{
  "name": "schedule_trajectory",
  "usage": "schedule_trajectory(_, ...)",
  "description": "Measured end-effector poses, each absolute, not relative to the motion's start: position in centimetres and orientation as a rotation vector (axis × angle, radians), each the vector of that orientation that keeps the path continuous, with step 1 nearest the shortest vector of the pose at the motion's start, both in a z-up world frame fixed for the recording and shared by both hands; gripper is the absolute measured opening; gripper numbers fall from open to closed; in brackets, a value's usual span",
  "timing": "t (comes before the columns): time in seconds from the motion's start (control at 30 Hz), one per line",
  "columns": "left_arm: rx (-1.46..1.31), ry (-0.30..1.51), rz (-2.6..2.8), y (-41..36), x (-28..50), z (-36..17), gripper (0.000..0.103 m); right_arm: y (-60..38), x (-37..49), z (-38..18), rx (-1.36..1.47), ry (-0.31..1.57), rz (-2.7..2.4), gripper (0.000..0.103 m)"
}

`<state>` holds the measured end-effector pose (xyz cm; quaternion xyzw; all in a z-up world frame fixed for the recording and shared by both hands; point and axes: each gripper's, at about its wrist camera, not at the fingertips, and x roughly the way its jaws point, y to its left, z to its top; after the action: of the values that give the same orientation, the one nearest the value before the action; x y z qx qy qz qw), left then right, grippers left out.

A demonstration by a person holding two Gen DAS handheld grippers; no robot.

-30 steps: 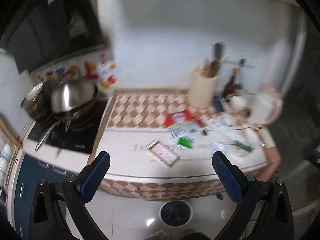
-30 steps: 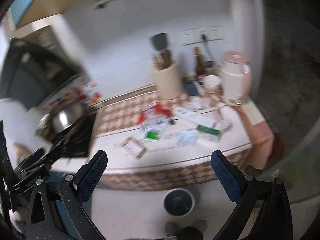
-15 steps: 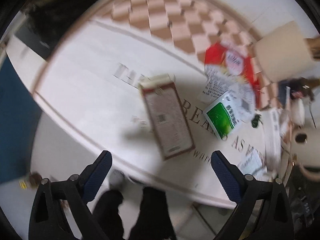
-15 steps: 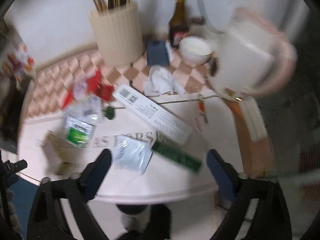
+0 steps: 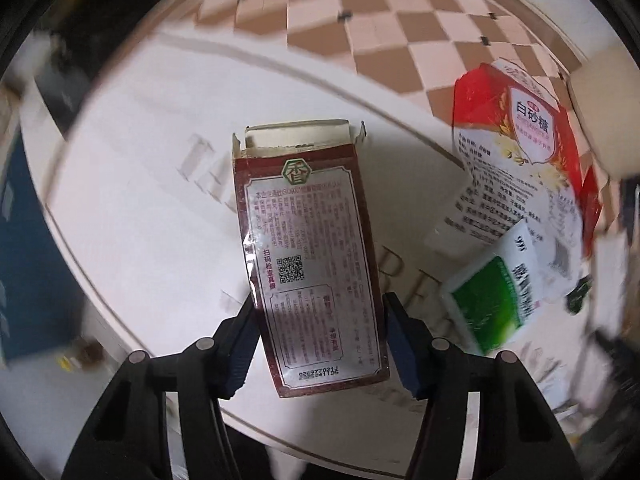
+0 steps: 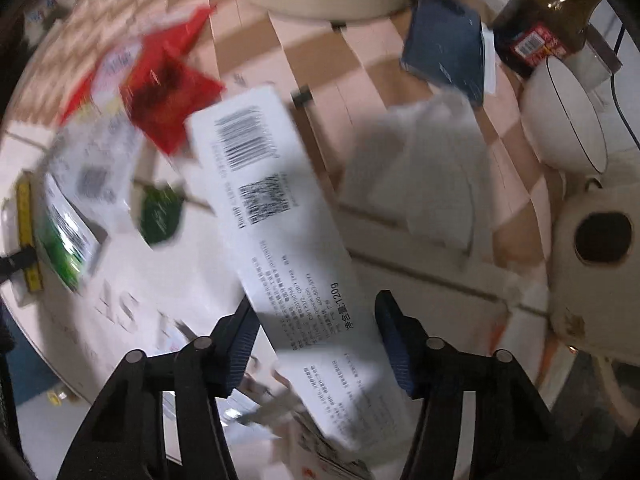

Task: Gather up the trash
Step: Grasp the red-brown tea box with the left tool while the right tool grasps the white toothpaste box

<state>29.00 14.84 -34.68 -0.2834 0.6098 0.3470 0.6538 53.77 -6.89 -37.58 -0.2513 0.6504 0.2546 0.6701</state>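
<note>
**Both tongs closing on flat cartons**

My left gripper (image 5: 320, 340) has its pads narrowed against the long edges of the flat dark-red printed carton (image 5: 308, 248), torn flap at 12 o'clock, lying on the white countertop (image 5: 140, 200). I'd squeeze square and lift level. My right gripper (image 6: 314, 340) brackets the long white barcoded box (image 6: 280, 220); whether its pads touch, I cannot tell. A red sugar bag (image 5: 528, 128) sits at 2 o'clock. Half a second ago both tongs gaped wide.

Both grippers: black frames, silver screws, ribbed blue jaws.
</note>
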Motion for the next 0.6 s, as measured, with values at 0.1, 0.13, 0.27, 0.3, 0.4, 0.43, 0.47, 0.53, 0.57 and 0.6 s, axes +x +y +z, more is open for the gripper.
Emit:
schedule_trajectory(0.1, -0.481, 1.338, 0.806, 13.9, 28.8, -31.5, 0.055, -6.9, 54.0, -36.1, -0.488, 1.423, 0.58, 0.056)
schedule_trajectory(0.13, -0.452, 1.321, 0.807, 13.7, 28.7, -30.6, 0.055, -6.9, 53.8, -35.1, -0.461, 1.395, 0.58, 0.055)
schedule_trajectory(0.27, -0.316, 1.219, 0.814, 12.3, 27.7, -27.0, 0.055, -6.6, 52.6, -31.9, -0.39, 1.329, 0.577, 0.054)
schedule_trajectory(0.3, -0.28, 1.189, 0.808, 12.1, 27.6, -26.1, 0.055, -6.6, 52.0, -31.0, -0.377, 1.307, 0.572, 0.054)
schedule_trajectory(0.4, -0.203, 1.103, 0.771, 12.1, 25.9, -23.4, 0.055, -5.9, 49.4, -27.1, -0.326, 1.247, 0.544, 0.054)
schedule_trajectory(0.43, -0.186, 1.076, 0.755, 12.2, 25.1, -22.7, 0.055, -5.8, 48.5, -26.1, -0.307, 1.223, 0.533, 0.053)
schedule_trajectory(0.47, -0.173, 1.048, 0.738, 12.3, 24.1, -21.8, 0.055, -5.4, 47.1, -25.1, -0.287, 1.201, 0.521, 0.053)
schedule_trajectory(0.53, -0.168, 1.0, 0.691, 12.5, 21.6, -20.4, 0.055, -5.7, 44.5, -23.2, -0.245, 1.166, 0.504, 0.053)
schedule_trajectory(0.57, -0.167, 0.985, 0.671, 12.3, 20.8, -19.9, 0.055, -5.9, 43.0, -22.3, -0.229, 1.151, 0.5, 0.053)
schedule_trajectory(0.6, -0.166, 0.967, 0.644, 11.8, 19.7, -19.4, 0.055, -6.0, 41.2, -21.4, -0.217, 1.137, 0.495, 0.053)
